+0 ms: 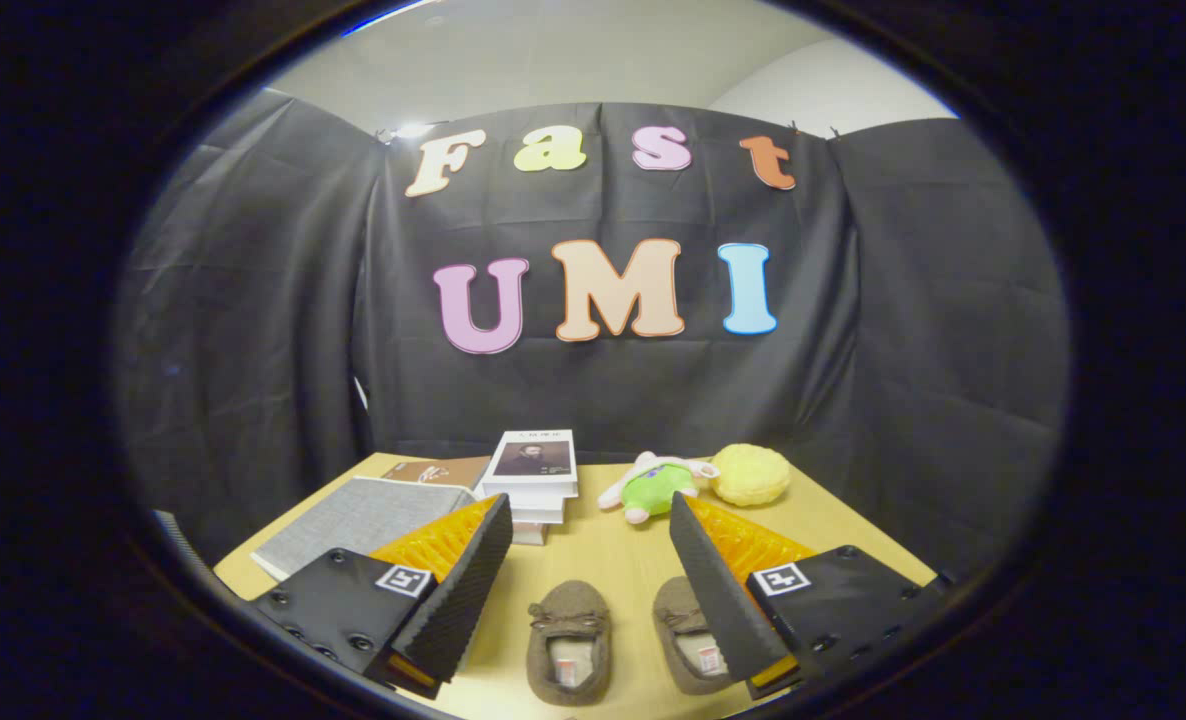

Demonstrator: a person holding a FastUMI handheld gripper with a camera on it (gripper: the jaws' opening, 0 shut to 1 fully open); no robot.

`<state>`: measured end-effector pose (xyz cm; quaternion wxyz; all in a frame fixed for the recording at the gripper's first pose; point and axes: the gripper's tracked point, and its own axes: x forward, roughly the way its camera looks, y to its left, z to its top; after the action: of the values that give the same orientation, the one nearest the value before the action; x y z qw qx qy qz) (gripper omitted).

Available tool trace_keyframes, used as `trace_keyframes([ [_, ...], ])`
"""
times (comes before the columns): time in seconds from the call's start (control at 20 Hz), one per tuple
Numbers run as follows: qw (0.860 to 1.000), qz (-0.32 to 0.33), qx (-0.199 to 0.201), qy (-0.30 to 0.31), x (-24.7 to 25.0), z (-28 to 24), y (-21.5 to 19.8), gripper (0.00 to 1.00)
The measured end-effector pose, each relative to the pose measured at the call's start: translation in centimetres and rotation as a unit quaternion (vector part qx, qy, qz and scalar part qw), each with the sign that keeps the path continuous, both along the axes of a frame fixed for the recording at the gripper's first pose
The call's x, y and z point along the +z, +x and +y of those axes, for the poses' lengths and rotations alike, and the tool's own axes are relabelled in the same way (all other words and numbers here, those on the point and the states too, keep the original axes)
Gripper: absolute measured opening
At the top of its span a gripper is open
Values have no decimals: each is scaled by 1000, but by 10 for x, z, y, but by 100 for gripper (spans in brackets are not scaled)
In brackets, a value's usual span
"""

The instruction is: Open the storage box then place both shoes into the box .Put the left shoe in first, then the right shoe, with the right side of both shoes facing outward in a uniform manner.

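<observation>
Two brown suede moccasin slippers lie side by side on the pale wooden table, toes pointing away from me: the left-hand slipper sits between my fingers, the right-hand slipper is partly hidden behind my right finger. My gripper hangs above them with its jaws wide apart and nothing held; the black ribbed pads touch neither shoe.

Off beyond my left finger lies the flat grey fabric-covered storage box, lid down as far as I can judge, so I take it the opening is not yet done.

What could spoil this: I cannot tell from here which slipper is the left foot's, and picking the wrong one first would break the order. The soft uppers may also fold under my pads and twist, leaving the wrong side facing out. The box lid looks thin and low, so my fingers could slide over it instead of catching its edge.

Around the box: a brown booklet behind it, a stack of white books just beside it that may crowd the lid's swing, and further right a green-and-white plush toy and a yellow knobbly ball, well clear.
</observation>
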<state>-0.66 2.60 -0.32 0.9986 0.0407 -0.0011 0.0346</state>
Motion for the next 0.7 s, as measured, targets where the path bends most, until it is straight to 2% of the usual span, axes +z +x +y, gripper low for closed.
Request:
trace_keyframes([
  [0.2, 999, -2, 28, 47, -2, 21, -3, 98],
  [0.45, 990, 13, 60, 126, -20, 48, -9, 97],
  [0.55, 981, 18, 69, 178, -26, 58, -12, 97],
  [0.7, 960, 28, 72, 270, -39, 67, -15, 97],
])
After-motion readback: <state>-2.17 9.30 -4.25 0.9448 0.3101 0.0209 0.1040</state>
